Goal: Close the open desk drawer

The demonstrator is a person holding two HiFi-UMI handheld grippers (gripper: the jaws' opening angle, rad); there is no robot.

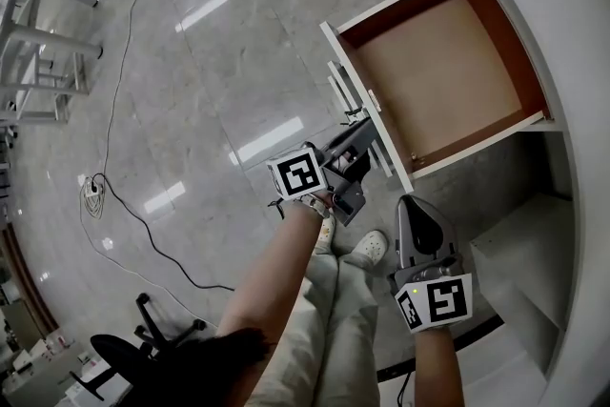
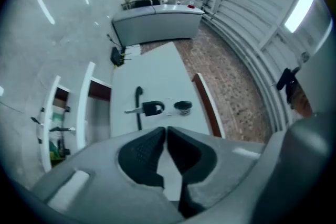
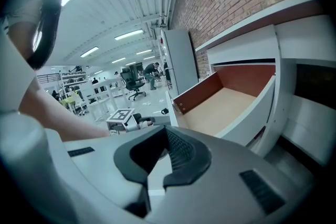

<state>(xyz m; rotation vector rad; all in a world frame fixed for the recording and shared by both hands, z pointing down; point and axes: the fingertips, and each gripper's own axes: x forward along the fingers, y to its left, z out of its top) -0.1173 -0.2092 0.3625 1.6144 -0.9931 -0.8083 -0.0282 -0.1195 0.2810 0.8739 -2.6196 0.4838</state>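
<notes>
Stands over the drawer (image 1: 448, 62), pulled well out of the white table (image 1: 572, 24) and bare inside. Holds the left gripper (image 1: 364, 132) close at the drawer's front panel (image 1: 367, 100), jaws closing, nearly together, nothing between them. Holds the right gripper (image 1: 414, 203) near the drawer's front corner, jaws together, gripping nothing.

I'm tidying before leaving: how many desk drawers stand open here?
1. The open drawer, empty inside, is pulled out from the white desk at the head view's upper right. Any lower drawers would be hidden beneath it.
</notes>
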